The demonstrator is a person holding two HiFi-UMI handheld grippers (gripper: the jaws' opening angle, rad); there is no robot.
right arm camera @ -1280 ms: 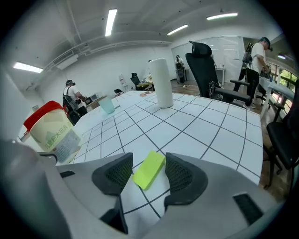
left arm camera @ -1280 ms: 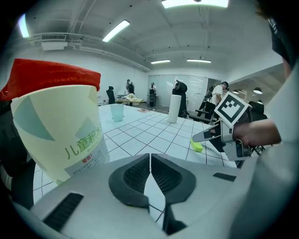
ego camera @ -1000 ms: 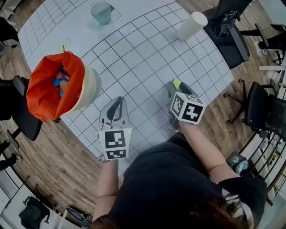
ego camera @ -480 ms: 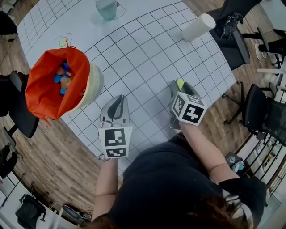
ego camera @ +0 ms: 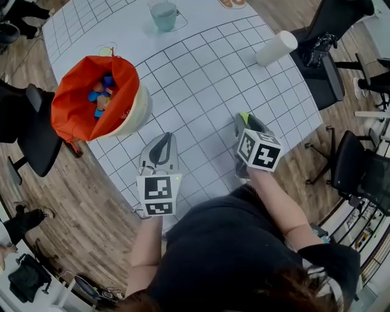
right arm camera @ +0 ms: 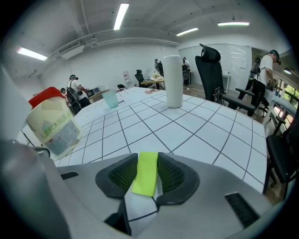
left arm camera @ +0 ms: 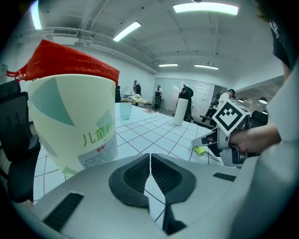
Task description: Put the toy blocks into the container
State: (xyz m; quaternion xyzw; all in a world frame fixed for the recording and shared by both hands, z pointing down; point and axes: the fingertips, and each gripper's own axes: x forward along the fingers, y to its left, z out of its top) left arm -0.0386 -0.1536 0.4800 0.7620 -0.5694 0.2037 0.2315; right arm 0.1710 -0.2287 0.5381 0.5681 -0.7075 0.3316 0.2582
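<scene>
The container is a cream tub with an orange liner, standing at the table's left edge with several coloured blocks inside. My left gripper rests shut and empty on the table, just right of the tub; its pads meet in the left gripper view. My right gripper is low over the table to the right. Its jaws have just been closing, and its pads now touch both sides of a yellow-green block lying on the table. That block also shows at the right gripper's tips in the left gripper view.
A white cylinder stands at the table's far right and a teal cup at the far side. Black office chairs stand around the table's right side and another at its left. The gridded tabletop lies between tub and grippers.
The head view has shifted, so tub, cup and cylinder now sit further right and lower in the picture. Both grippers stay where they were on the table.
</scene>
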